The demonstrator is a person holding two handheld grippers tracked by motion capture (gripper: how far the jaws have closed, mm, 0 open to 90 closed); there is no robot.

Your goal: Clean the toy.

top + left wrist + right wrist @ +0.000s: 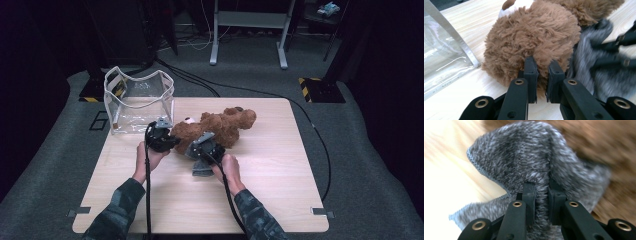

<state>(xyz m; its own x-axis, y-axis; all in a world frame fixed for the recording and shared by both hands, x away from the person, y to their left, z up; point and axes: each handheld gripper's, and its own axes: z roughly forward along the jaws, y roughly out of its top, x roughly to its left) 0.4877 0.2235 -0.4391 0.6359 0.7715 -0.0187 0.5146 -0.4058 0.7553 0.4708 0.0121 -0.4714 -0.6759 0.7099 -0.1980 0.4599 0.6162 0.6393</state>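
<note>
**A:** On the pale wooden table [270, 165] a shaggy brown teddy [220, 127] lies on its side near the middle, just right of a clear, soft-walled plastic bag [137, 102] with a wavy rim.

**B:** And the left gripper [541, 75]?

**A:** Its flat black pads are pinched into the long fluffy pile on the teddy's rounded end, a tuft of fur squeezed between them. Those jaws are closed on the teddy.

**B:** The right gripper [544, 195]?

**A:** Clamped on a fold of grey marled knit cloth [524, 155], a ribbed weave with a stitched edge, bunched up against the brown fur.

**B:** From above?

**A:** Both grippers sit tight against the teddy's near side, with the cloth [202, 167] hanging flat and grey below the right one.
</note>
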